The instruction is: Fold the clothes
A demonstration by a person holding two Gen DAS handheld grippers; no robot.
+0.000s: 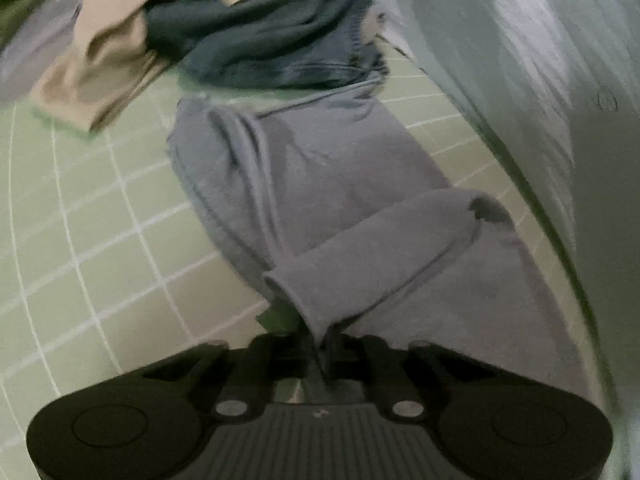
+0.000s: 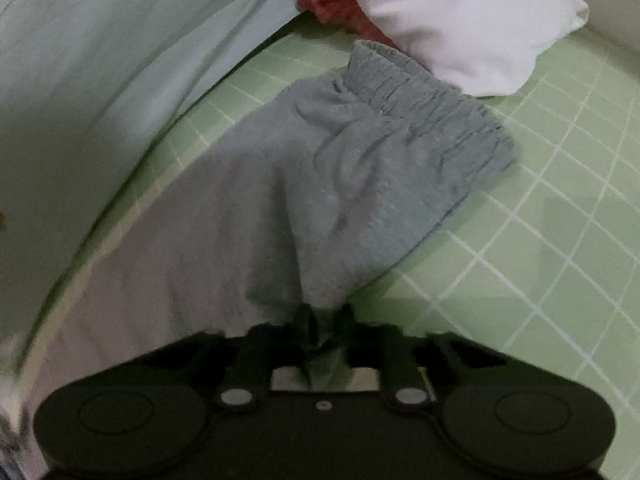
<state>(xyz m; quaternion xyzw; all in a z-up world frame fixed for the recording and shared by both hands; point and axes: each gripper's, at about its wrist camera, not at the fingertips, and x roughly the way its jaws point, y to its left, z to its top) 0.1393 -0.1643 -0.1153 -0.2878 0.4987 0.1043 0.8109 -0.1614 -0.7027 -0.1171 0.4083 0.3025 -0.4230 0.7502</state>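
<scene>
Grey sweatpants (image 1: 320,184) lie stretched across a green gridded mat (image 1: 100,240). In the left wrist view one cuffed leg end folds back toward me, and my left gripper (image 1: 320,344) is shut on that grey fabric. In the right wrist view the same grey sweatpants (image 2: 340,184) show their gathered elastic waistband (image 2: 432,96) at the far end. My right gripper (image 2: 324,332) is shut on a pinch of the grey cloth near the seat. Both pairs of fingers are mostly hidden by bunched cloth.
A beige garment (image 1: 108,48) and a dark blue-grey garment (image 1: 272,40) are piled beyond the trousers. A pale green shirt (image 1: 540,60) with buttons, worn by a person, fills one side. A white pillow (image 2: 460,12) and something red (image 2: 340,8) lie past the waistband.
</scene>
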